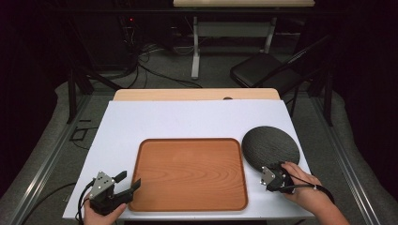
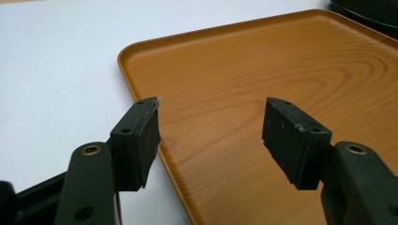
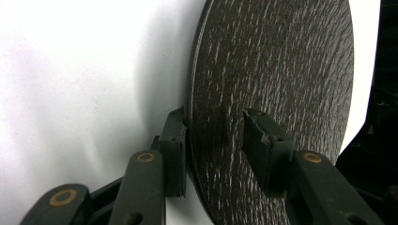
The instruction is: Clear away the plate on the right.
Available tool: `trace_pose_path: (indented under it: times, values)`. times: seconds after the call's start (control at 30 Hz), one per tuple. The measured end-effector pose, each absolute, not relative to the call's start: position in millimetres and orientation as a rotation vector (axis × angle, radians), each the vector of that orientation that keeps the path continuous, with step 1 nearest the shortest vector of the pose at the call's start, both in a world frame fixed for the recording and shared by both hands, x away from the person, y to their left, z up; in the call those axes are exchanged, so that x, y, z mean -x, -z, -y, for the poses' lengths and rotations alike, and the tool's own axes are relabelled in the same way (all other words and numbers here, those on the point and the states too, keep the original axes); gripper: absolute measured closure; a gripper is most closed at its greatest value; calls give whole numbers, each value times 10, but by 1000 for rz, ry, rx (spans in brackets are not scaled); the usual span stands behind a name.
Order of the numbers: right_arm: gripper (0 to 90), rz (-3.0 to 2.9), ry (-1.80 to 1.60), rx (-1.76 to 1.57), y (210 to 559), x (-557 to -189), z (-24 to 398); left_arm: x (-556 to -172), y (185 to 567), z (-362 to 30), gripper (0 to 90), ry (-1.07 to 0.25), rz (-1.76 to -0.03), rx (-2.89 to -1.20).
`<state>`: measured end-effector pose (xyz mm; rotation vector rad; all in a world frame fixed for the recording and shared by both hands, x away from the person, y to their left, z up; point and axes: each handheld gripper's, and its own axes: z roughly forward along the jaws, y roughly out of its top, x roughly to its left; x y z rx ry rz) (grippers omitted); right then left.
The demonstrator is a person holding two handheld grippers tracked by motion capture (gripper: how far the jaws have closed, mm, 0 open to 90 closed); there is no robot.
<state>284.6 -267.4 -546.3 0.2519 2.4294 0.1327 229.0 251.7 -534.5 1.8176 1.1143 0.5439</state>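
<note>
At the lower right of the high view your right gripper (image 1: 272, 174) sits at the near rim of the dark round plate (image 1: 272, 145). In the right gripper view its jaws straddle that rim, one under the edge against the white surface (image 1: 187, 119), one above the textured top; they stand about half open with a gap visible, so the plate is not yet clamped. It looks stiff and thin, with a grained face that should give the pads some bite, and probably moderate weight. Take it by the rim, deep enough that it won't pivot and droop from a single-edge hold. At the lower left your left gripper (image 1: 123, 183) hangs with jaws wide apart and empty over the near left corner of the wooden tray (image 1: 190, 173), which lies just left of the plate.
</note>
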Motion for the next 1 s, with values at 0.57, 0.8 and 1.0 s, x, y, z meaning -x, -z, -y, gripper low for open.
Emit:
trace_pose_path:
  times: [0.57,0.8,1.0]
  values:
    - [763,-2390,-126,-224,5386,-2794,2654,-2289,5346,-2513,391,-535,-1115,-1819]
    - [816,-2339,-100,-189,5286,-2782,2622,-2289,5345,-2513,401,-528,-1113,-1818]
    - [844,-2299,-82,-177,5229,-2779,2606,-2289,5345,-2518,407,-518,-1118,-1814]
